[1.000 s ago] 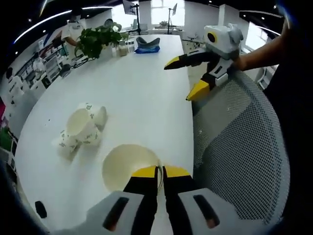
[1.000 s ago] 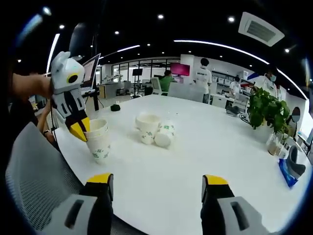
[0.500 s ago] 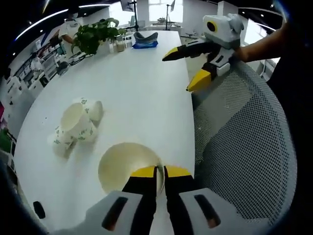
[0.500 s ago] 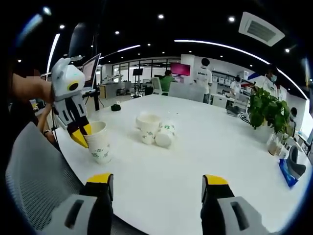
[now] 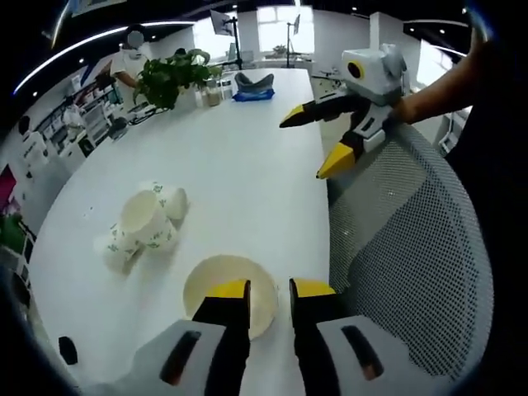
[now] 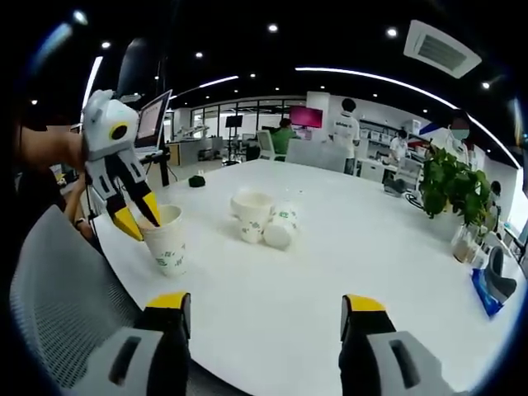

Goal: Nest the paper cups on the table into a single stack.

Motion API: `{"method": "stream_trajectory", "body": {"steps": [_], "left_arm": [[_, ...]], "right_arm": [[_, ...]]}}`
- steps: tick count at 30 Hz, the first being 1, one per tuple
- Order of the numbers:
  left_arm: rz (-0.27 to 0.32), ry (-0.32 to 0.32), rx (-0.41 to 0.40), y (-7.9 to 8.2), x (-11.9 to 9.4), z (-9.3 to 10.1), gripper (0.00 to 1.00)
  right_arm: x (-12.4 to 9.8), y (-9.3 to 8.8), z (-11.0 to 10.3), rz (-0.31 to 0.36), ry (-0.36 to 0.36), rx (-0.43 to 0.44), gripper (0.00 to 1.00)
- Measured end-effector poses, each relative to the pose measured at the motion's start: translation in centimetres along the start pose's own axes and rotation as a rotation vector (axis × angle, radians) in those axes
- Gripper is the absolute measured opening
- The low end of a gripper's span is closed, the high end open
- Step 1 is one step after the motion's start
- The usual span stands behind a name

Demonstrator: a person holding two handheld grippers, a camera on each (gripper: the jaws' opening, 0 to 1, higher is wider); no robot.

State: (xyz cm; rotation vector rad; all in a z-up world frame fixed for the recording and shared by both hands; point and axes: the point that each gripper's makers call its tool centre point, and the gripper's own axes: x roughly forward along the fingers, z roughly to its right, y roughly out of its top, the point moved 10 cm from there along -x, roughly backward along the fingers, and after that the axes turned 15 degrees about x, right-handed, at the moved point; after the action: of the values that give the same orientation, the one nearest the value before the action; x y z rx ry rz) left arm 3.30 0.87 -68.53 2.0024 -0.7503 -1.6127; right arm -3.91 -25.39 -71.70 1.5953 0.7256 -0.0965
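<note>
Open now go the left gripper (image 5: 269, 290)'s yellow-tipped jaws, which were pinched shut on the rim half a second ago; they straddle the near edge of the upright white paper cup stack with green print (image 5: 230, 294) without clamping it. From the right gripper view that same left gripper (image 6: 138, 221) tilts down over the stack (image 6: 167, 240), one jaw inside the mouth and one outside, a hand gripping it from the left. Further in on the white table (image 5: 247, 157) lies a cluster of loose white paper cups (image 5: 143, 224) (tipped on their sides, touching). Right gripper (image 6: 263, 307) hovers level, jaws spread wide, holding nothing, near the grey mesh chair back (image 5: 412, 247).
</note>
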Motion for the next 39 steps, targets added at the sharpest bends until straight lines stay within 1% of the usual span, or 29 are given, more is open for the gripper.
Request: {"method": "stream_trajectory", "body": {"steps": [5,7,9,10,11,12,14,16,21,23,25,27,28,30,31,33,36,37,39], "left_arm": [[0.063,0.066,-0.048,0.3,-1.3,-0.1,0.22],[0.083,0.090,-0.063,-0.6,-1.7,-0.5,0.24],[0.103,0.117,-0.072,-0.2,-2.1,-0.1,0.26],[0.110,0.134,-0.079,-0.7,-2.2,-0.2,0.28],[0.111,0.139,-0.081,-0.8,-2.2,-0.2,0.30],[0.118,0.161,-0.095,-1.1,-2.4,-0.2,0.30],[0.132,0.186,-0.120,-1.3,-2.8,-0.3,0.32],[0.158,0.224,-0.156,-1.5,-3.4,-0.1,0.34],[0.177,0.292,-0.186,-2.1,-4.4,0.7,0.41],[0.169,0.335,-0.190,-2.4,-5.0,1.1,0.47],[0.172,0.374,-0.189,-2.7,-5.4,1.4,0.50],[0.202,0.419,-0.222,-3.1,-6.0,1.9,0.51],[0.228,0.443,-0.251,-3.3,-6.4,2.1,0.51],[0.264,0.473,-0.279,-3.4,-6.8,2.5,0.51],[0.269,0.487,-0.272,-3.5,-7.1,2.9,0.52],[0.252,0.502,-0.274,-3.8,-7.2,3.4,0.53],[0.234,0.502,-0.293,-4.4,-7.0,4.1,0.57],[0.226,0.501,-0.312,-4.7,-6.8,4.4,0.59],[0.232,0.498,-0.326,-4.9,-6.7,4.7,0.62]], "right_arm": [[0.0,0.0,-0.1,-0.014,0.013,-0.017,0.76],[0.1,0.1,-0.1,-0.011,0.030,-0.033,0.76],[0.1,0.1,-0.2,-0.005,0.053,-0.046,0.76],[0.1,0.1,-0.2,-0.012,0.059,-0.050,0.76],[0.1,0.1,-0.2,-0.013,0.059,-0.051,0.76],[0.1,0.2,-0.2,-0.017,0.065,-0.055,0.76],[0.1,0.3,-0.1,-0.019,0.073,-0.062,0.76],[0.2,0.6,0.0,-0.026,0.081,-0.077,0.76],[0.5,1.9,-0.2,-0.023,0.118,-0.100,0.76],[0.8,2.6,-0.3,-0.029,0.135,-0.112,0.76],[1.2,3.4,-0.4,-0.021,0.162,-0.114,0.76],[1.6,4.1,-0.4,-0.028,0.170,-0.123,0.76],[1.8,4.4,-0.4,-0.032,0.174,-0.129,0.76],[2.3,5.1,-0.5,-0.031,0.196,-0.139,0.75],[2.5,5.3,-0.5,-0.030,0.203,-0.142,0.75],[3.1,5.9,-0.7,-0.032,0.221,-0.154,0.75],[4.1,6.4,-0.8,-0.041,0.252,-0.183,0.73],[4.6,6.7,-0.9,-0.036,0.274,-0.206,0.71],[5.2,7.3,-1.1,-0.005,0.301,-0.243,0.68]]}}
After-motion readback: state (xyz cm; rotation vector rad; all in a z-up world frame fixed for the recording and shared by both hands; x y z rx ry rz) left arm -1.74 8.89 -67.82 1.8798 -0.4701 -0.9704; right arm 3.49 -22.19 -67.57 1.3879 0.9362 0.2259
